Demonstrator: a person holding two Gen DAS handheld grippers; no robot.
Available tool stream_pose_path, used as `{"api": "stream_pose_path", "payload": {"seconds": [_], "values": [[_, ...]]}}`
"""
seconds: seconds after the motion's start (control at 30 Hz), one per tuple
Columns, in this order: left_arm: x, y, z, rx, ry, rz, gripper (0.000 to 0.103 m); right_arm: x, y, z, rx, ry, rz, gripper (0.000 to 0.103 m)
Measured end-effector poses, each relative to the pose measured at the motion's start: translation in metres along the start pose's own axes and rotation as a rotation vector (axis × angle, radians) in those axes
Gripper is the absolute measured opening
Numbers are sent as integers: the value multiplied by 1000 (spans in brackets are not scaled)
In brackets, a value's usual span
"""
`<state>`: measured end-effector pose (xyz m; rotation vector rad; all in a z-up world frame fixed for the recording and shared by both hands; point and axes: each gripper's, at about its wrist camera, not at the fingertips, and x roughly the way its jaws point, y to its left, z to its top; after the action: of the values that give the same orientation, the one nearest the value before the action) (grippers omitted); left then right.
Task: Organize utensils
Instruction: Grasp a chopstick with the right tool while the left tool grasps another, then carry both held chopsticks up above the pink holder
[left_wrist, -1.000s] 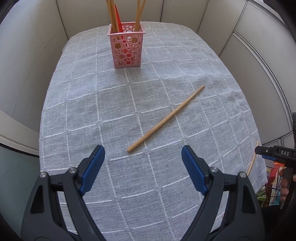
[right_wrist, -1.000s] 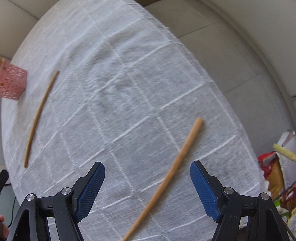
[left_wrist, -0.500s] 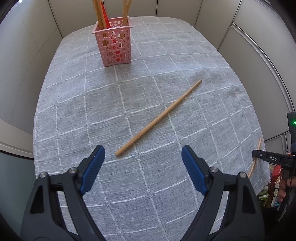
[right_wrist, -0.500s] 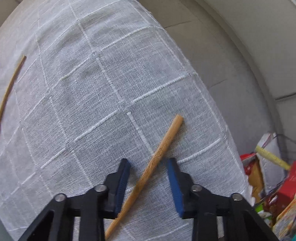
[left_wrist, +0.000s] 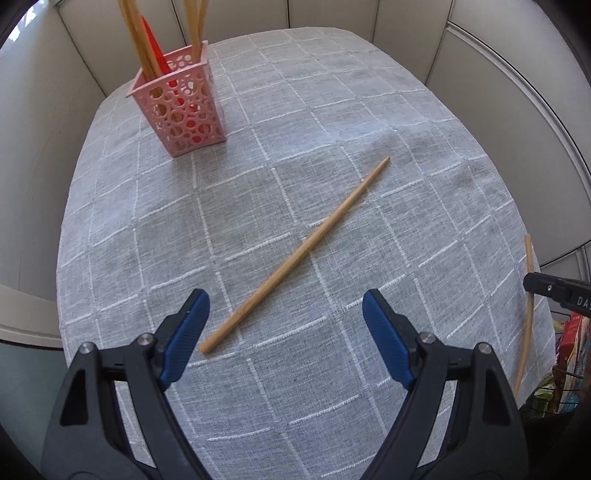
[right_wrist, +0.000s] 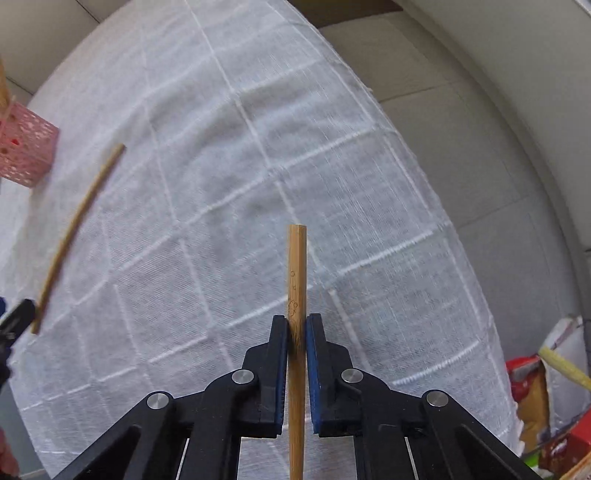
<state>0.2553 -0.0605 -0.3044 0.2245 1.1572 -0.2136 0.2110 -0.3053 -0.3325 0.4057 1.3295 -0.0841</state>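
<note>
The surface (left_wrist: 424, 122), draped in a grey checked cloth, is ending in rounded edges with pale wall panels standing close beyond them on the far and side edges; its middle is lying open, with bare cloth all around the loose chopstick. A pink perforated holder (left_wrist: 181, 110) is standing upright near the far left corner, carrying several chopsticks and something red.

The left hand-held gripper (left_wrist: 282, 317) is hanging over the near part of the surface with its jaws spread wide and nothing between them. One bamboo chopstick (left_wrist: 295, 254) is lying diagonally on the cloth, its thick near end just beside the left blue pad and its thin tip pointing toward the far right.

The right hand-held gripper (right_wrist: 296, 328) is sitting near the right edge of the surface, its blue pads pressing tight on a second chopstick (right_wrist: 296, 266), whose blunt end is sticking out straight ahead beyond the fingertips. Past that edge, coloured packets (right_wrist: 532, 384) are lying lower down.
</note>
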Motion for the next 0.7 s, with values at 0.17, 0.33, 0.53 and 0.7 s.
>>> {"api": "stream_pose_path", "payload": {"seconds": [0.17,0.33,0.53,0.7], "values": [[14,-9,24,47,-1,0,85,-12,6,12,5,-38,81,8],[33,-30,54,128,-4,-20,63,-16,13,20,-32,-66,138,8],[65,-63,78,279,45,19,50,-12,22,26,-69,-61,139,8],[74,-57,100,195,67,-36,50,-9,8,31,-62,-52,118,8]]}}
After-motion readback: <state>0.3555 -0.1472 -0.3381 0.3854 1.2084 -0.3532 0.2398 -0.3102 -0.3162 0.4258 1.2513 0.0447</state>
